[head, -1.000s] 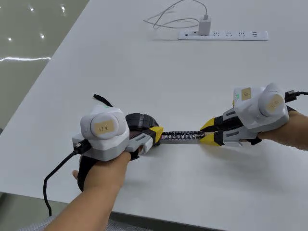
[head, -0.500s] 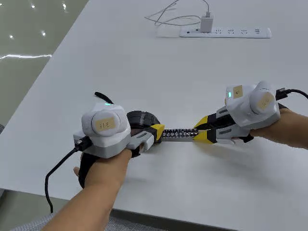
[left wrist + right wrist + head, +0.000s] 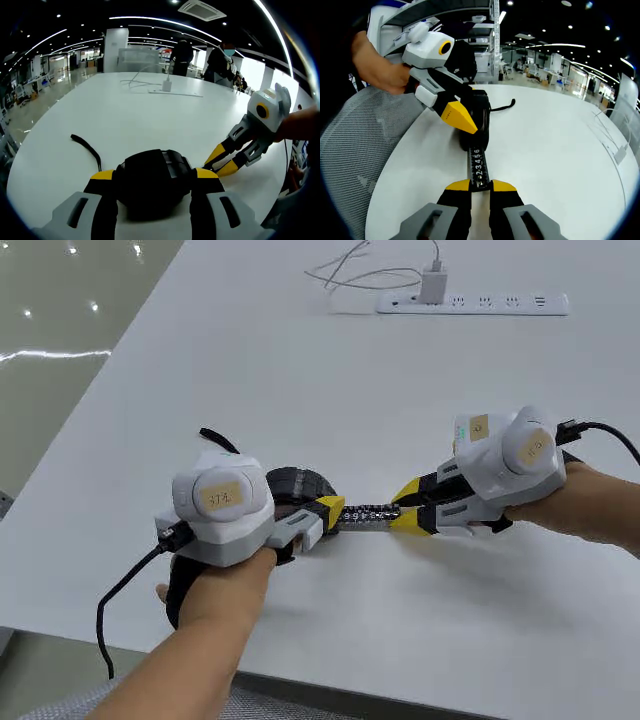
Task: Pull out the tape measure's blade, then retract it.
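1. The right hand-held gripper [image 3: 403,507] has moved closer to the left hand-held gripper [image 3: 325,512], leaving less of the black numbered blade [image 3: 368,512] exposed.
2. The white surface [image 3: 400,390] carries the black round tape measure case [image 3: 295,485].
3. The left hand-held gripper clamps the case between its jaws.
4. The right hand-held gripper is closed on the blade tip.

Free passage: the bare table [image 3: 300,380] ahead and to either side. Obstacles: the blade [image 3: 367,512] stretched from the tape measure [image 3: 295,485] in my left gripper [image 3: 326,510] to my right gripper [image 3: 405,508]; power strip [image 3: 472,303], charger [image 3: 433,285] and cable [image 3: 350,275] at the far edge.
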Tool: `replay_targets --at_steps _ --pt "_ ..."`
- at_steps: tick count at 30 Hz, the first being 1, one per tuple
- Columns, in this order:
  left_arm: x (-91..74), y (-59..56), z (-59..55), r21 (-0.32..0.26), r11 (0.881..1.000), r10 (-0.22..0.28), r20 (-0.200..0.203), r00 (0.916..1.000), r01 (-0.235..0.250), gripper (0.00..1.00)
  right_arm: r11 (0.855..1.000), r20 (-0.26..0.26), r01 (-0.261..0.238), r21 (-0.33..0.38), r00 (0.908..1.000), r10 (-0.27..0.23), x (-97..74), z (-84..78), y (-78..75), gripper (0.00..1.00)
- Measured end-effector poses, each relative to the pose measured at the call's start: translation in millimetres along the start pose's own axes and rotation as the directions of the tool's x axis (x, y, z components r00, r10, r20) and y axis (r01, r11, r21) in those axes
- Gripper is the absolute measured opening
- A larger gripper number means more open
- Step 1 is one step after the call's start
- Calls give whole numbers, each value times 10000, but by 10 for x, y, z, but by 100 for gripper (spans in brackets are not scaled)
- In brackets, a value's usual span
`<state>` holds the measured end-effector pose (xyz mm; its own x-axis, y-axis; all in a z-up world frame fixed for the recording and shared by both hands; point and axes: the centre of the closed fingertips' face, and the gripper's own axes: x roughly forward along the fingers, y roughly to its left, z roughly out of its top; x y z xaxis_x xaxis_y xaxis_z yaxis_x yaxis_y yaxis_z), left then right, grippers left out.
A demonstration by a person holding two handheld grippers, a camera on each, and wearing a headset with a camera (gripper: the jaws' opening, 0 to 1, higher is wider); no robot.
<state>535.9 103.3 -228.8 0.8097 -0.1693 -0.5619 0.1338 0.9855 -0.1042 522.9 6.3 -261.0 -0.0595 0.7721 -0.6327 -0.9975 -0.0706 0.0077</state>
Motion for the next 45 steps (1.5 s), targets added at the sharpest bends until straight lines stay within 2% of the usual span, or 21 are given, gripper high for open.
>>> replay_targets --at_steps 25,45 --pt "2 11 -4 -34 10000 -8 14 10000 8 53 9996 140 -228 -151 9996 230 234 189 4 9" --pt "2 7 -5 -156 9999 -13 66 10000 14 53 9993 144 -289 -234 9995 292 337 257 -11 8"
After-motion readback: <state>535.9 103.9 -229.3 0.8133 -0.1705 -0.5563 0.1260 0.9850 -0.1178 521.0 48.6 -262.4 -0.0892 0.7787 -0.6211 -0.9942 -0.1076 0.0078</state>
